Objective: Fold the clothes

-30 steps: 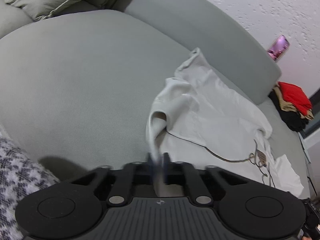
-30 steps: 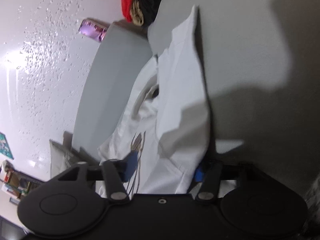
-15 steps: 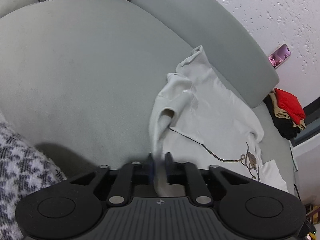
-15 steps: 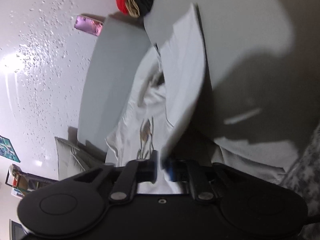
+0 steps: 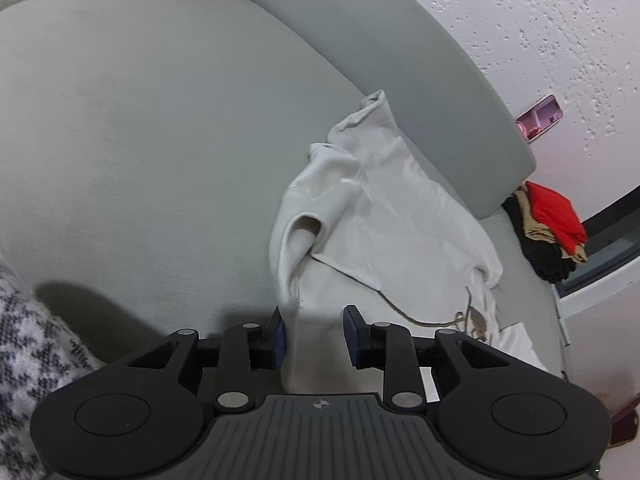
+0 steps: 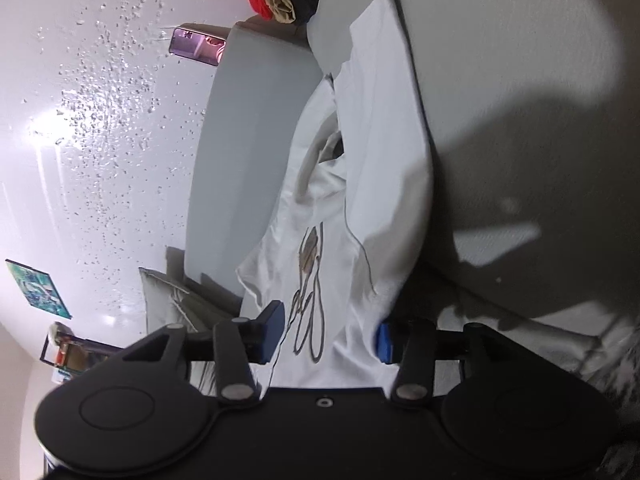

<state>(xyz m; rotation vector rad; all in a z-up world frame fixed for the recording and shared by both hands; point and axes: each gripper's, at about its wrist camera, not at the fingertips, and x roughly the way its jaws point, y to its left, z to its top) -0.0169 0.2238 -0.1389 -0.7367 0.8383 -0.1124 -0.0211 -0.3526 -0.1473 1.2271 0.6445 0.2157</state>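
- The white garment (image 5: 384, 216) lies on the grey sofa seat (image 5: 140, 140), up against the backrest (image 5: 400, 72), with one side already turned over onto the body; a printed line drawing shows on its front.
- The left tongs (image 5: 314, 334) stand open, the cloth's near edge rising loosely between the pads and brushing the left one (no pinch that I can see).
- The right tongs (image 6: 330, 334) are likewise spread, with the garment's lower part lying between the two blue pads and nothing clamped.
- Progress, as I judge it: the first lengthwise fold looks partly laid, but the sleeve end (image 5: 304, 236) bulges open and the hem is rumpled, so the piece is far from a tidy packet.
- Left to do: flatten that flap, bring the other side in, then fold end to end.
- A stack of red, tan and black clothes (image 5: 552, 228) sits at the sofa's far end, seemingly finished work.
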